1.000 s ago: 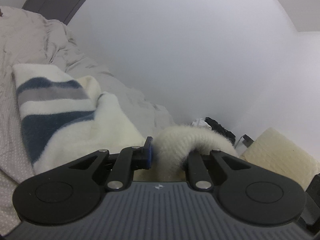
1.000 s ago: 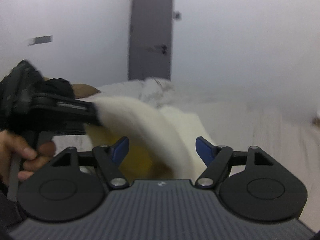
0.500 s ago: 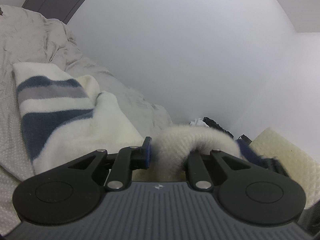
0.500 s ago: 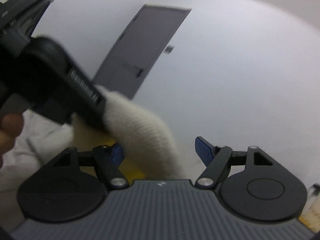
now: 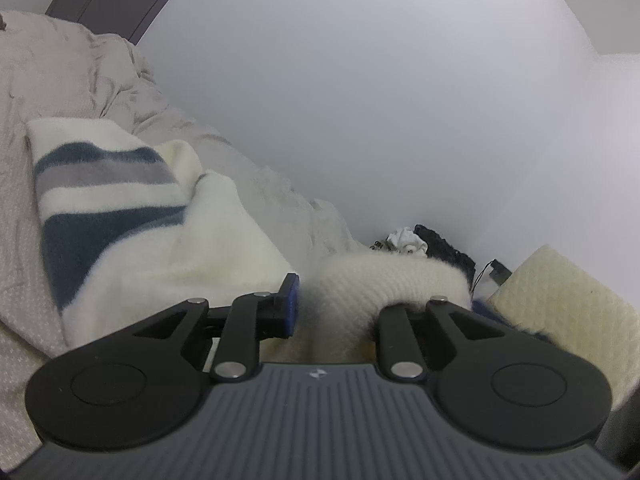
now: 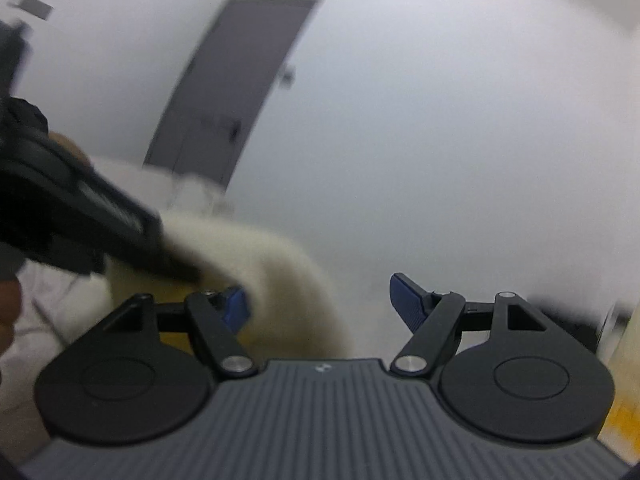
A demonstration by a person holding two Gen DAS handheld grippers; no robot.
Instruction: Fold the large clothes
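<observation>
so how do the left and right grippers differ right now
The left gripper has cream knit fabric bunched between its jaws, which are opening; the right gripper stands wide open, clamping nothing, with fabric lying only by its left finger. The left gripper's view is sharp; the right gripper's view is blurred. Both have black linkages and blue pads.

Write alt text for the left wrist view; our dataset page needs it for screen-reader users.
The left hand-held gripper has a fuzzy cream knitted garment with blue and grey stripes bunched between its jaws, which are opening. The garment trails left over a rumpled pale grey bedsheet, with a white wall behind and a cream quilted cushion at right.
</observation>
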